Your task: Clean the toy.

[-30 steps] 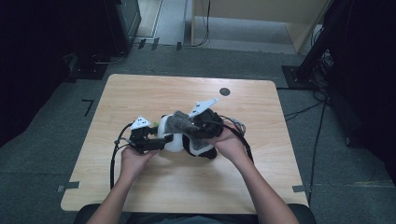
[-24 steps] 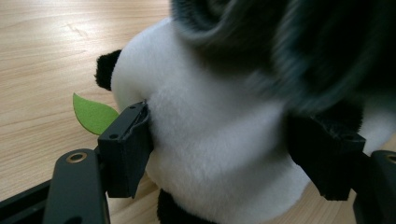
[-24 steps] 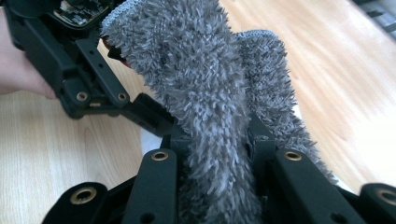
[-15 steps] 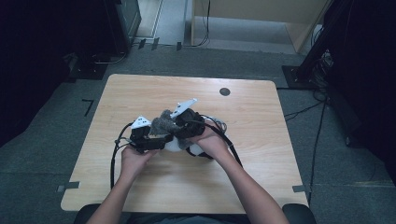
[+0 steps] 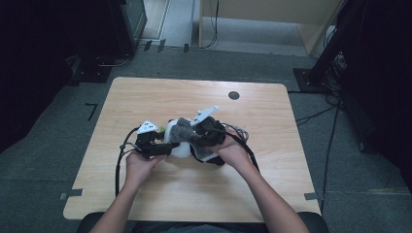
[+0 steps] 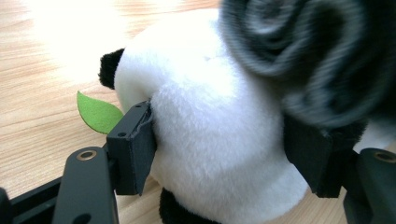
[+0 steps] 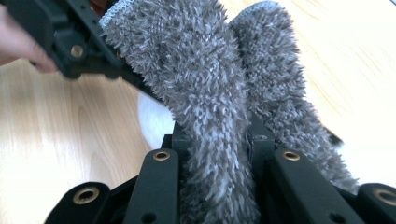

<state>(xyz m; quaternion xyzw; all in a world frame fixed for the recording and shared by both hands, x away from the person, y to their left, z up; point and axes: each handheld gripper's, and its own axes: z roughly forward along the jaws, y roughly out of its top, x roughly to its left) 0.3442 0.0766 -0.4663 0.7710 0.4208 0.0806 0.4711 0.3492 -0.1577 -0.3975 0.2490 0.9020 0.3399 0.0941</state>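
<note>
Working mid-table [image 5: 145, 204], I had the plush panda [image 5: 177, 141] clamped in the left gripper [image 6: 219, 154] to steady it, jaws just tightened on its white body, while the right gripper [image 7: 217, 154] pinched the grey fuzzy sock [image 7: 201, 93] over its top for dressing.

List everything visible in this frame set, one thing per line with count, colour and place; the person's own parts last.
Plush panda toy: one, white with black parts, mid-table, squeezed between the left jaws.
Fuzzy grey cloth: one, grey, draped over the panda, pinched in the right jaws.
Green felt leaf: one, green, beside the panda.
Wooden table: one, light wood, centre.
Dark round mark: one, far right of the tabletop.
Left gripper: one, black, shut on the panda.
Right gripper: one, black, shut on the cloth.
</note>
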